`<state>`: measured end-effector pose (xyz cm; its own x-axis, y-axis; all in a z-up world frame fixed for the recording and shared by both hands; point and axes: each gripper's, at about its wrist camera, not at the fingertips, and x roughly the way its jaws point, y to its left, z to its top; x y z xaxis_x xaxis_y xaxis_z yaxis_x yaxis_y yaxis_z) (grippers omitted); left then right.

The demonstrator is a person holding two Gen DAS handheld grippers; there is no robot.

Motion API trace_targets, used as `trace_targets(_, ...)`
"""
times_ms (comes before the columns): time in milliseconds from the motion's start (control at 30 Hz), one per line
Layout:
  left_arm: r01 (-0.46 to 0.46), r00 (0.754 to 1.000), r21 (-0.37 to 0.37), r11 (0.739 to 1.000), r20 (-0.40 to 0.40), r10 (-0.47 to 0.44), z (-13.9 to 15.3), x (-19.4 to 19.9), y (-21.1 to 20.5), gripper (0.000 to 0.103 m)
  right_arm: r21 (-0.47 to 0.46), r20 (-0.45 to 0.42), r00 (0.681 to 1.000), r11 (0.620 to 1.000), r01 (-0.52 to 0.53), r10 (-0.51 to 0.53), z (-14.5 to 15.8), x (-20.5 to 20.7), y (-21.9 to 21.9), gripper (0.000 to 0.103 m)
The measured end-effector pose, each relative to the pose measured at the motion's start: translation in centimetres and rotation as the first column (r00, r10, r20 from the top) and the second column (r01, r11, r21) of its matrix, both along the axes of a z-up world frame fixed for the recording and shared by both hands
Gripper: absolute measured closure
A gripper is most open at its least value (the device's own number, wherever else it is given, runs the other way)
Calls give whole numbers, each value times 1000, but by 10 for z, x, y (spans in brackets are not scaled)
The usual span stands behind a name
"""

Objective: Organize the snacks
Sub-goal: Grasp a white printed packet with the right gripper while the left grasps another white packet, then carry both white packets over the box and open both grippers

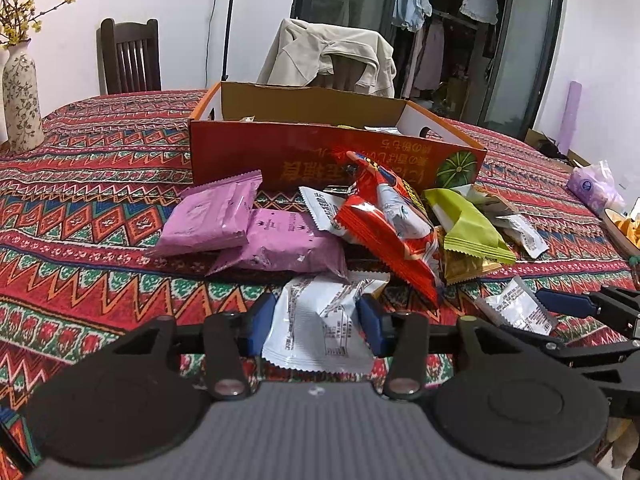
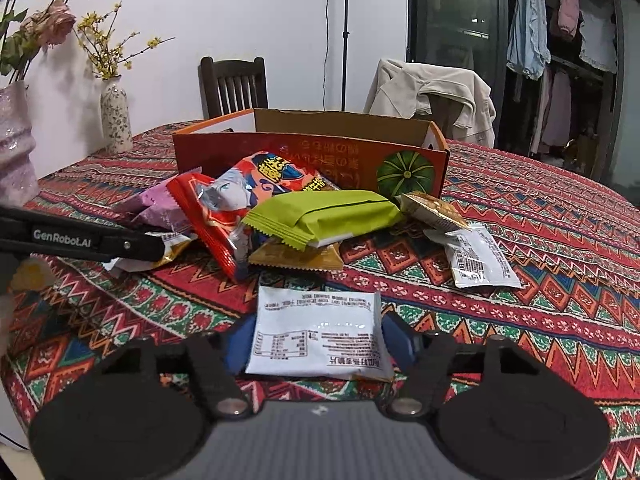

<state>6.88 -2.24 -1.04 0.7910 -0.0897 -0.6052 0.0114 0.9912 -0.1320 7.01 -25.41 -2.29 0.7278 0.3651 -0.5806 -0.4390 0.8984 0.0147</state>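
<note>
An orange cardboard box [image 1: 304, 148] stands open on the table, also in the right wrist view [image 2: 304, 152]. A pile of snack packets lies in front of it: two pink packets [image 1: 208, 216], a red bag [image 1: 384, 232], a green packet [image 1: 468, 224], gold packets [image 1: 464, 268]. My left gripper [image 1: 316, 326] is shut on a white packet [image 1: 316, 324] at the near edge of the pile. My right gripper [image 2: 316, 344] is shut on another white packet [image 2: 320, 332]; it shows at the right of the left wrist view [image 1: 516, 304]. The left gripper's arm [image 2: 80, 240] crosses the left side.
A patterned tablecloth [image 1: 80, 208] covers the table. Vases with flowers [image 1: 22, 96] stand at the far left. Two chairs [image 1: 130, 56] stand behind, one draped with a jacket [image 1: 332, 56]. A tissue pack [image 1: 596, 188] and a bowl [image 1: 624, 232] sit at the right edge.
</note>
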Motion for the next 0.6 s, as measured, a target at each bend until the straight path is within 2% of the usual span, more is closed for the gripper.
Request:
trace_targets(400, 56, 998, -24, 998, 17, -56, 1, -27, 8, 57, 29, 37, 999, 999, 37, -38, 13, -19, -3, 40)
trace_targets(600, 87, 996, -38, 995, 31, -86, 2, -36, 7, 62, 26, 50, 997, 998, 50, -51, 18, -25, -2, 40)
